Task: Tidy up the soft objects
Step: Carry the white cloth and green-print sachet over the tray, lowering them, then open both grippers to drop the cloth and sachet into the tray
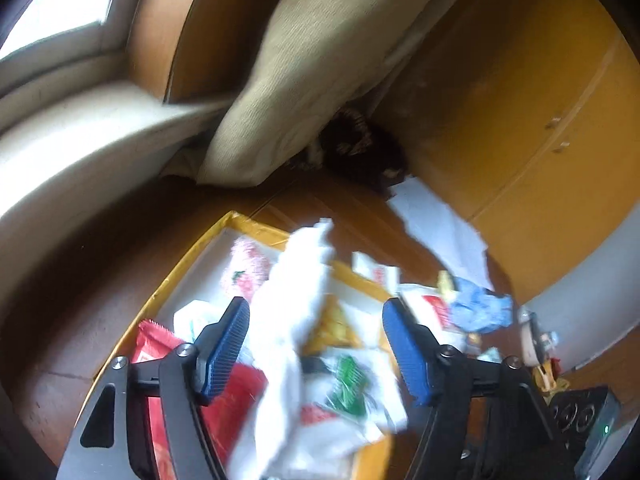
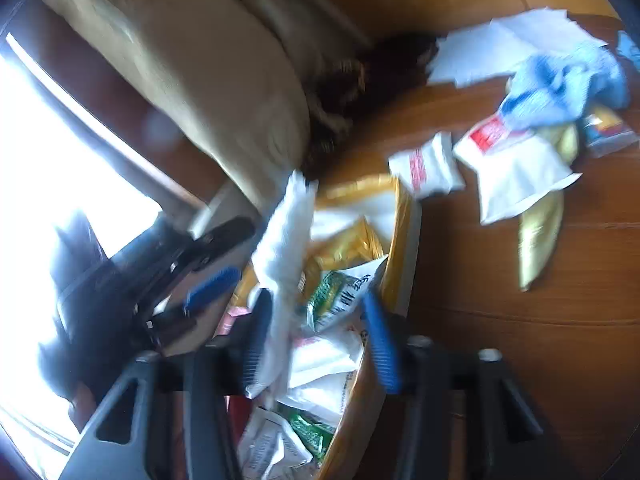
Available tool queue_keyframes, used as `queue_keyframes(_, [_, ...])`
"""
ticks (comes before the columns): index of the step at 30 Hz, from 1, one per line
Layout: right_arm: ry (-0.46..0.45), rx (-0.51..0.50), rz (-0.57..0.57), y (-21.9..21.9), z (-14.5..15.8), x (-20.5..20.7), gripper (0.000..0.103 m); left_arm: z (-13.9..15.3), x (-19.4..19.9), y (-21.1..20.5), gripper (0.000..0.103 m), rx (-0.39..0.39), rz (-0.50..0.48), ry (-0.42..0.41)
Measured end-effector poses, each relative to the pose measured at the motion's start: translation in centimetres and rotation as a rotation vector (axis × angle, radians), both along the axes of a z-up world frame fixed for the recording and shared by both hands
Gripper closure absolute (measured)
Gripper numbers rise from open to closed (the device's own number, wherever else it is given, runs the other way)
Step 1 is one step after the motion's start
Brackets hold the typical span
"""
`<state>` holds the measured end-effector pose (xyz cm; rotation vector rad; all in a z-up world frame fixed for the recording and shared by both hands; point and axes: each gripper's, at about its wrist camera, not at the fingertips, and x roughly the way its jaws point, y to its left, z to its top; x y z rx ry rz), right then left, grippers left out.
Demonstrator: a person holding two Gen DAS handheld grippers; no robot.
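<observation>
A white cloth (image 1: 288, 300) hangs, blurred, over a yellow-rimmed box (image 1: 192, 256) full of snack packets. My left gripper (image 1: 316, 344) is open, its blue pads well apart on either side of the cloth and not pressing it. In the right wrist view the same white cloth (image 2: 284, 240) drapes down over the box (image 2: 404, 240) and lies against the left finger only. My right gripper (image 2: 318, 340) is open there. The left gripper (image 2: 224, 256) shows at the left, close beside the cloth.
A beige cushion (image 1: 320, 60) leans at the back beside a dark furry thing (image 1: 360, 148). On the wooden surface to the right lie a blue cloth (image 2: 560, 88), white paper (image 2: 512, 44), white packets (image 2: 512, 168) and a gold packet (image 2: 536, 240). Wooden cabinet doors (image 1: 540, 120) stand beyond.
</observation>
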<state>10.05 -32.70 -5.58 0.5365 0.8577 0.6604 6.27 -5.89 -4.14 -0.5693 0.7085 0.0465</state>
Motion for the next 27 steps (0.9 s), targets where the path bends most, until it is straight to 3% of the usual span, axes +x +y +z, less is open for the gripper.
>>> queue_keyframes(4, [-0.068, 0.025, -0.058, -3.7, 1.4, -2.1, 0.034, 0.9, -1.5, -2.9, 0.026, 0.039, -0.047, -0.038])
queue_keyframes(8, [-0.043, 0.031, -0.094, -7.6, 0.9, -3.3, 0.033, 0.8, -1.6, -6.8, 0.026, 0.041, -0.154, -0.034])
queue_keyframes(15, [0.011, 0.018, -0.174, -12.3, -0.4, -3.9, 0.033, 0.9, -2.1, -12.6, 0.026, 0.121, -0.282, -0.020])
queue_keyframes(23, [-0.010, -0.027, -0.104, -15.3, 0.4, -6.3, 0.033, 0.2, -2.4, -15.8, 0.026, 0.112, -0.341, 0.023])
queue_keyframes(27, [-0.005, -0.096, -0.062, -16.9, 1.2, -7.1, 0.033, 0.2, -2.3, -17.6, 0.026, 0.113, -0.379, 0.028])
